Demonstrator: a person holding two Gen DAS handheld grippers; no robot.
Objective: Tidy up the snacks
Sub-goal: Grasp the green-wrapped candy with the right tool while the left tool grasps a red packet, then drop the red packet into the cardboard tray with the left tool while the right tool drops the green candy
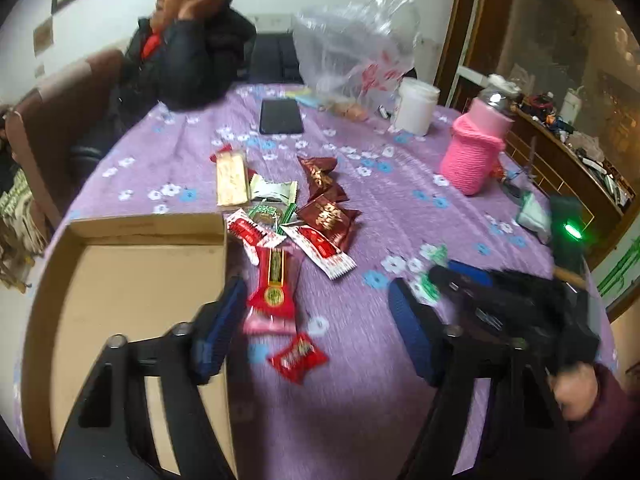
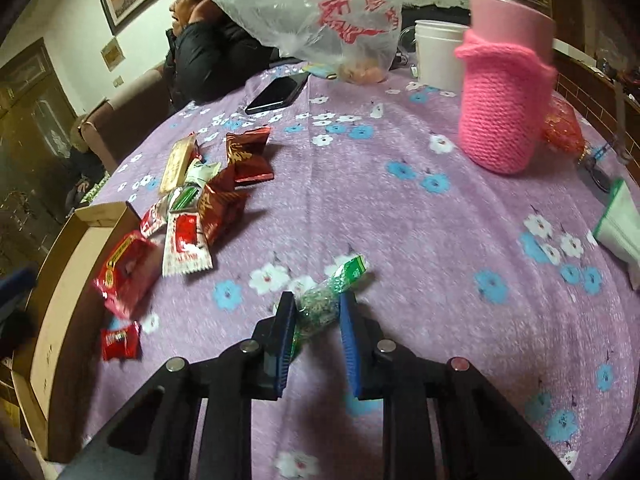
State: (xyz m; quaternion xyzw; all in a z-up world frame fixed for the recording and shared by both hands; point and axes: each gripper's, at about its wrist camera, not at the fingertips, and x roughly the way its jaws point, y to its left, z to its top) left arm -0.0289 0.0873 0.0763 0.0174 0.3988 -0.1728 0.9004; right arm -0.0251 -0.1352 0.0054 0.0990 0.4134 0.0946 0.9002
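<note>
Your right gripper [image 2: 316, 314] is clamped on the green snack packet [image 2: 332, 292], low over the purple tablecloth [image 2: 400, 200] — pads pressing both sides. Your left gripper [image 1: 316, 332] stands about half open, nothing held, by the cardboard box [image 1: 132, 280]. Remaining snack pile [image 1: 288, 208] sits beside the box.

Wrapped snacks [image 1: 288, 216] in red, maroon, green and white lie heaped beside an open cardboard box [image 1: 120, 264]; one green packet [image 2: 328, 296] lies apart.
</note>
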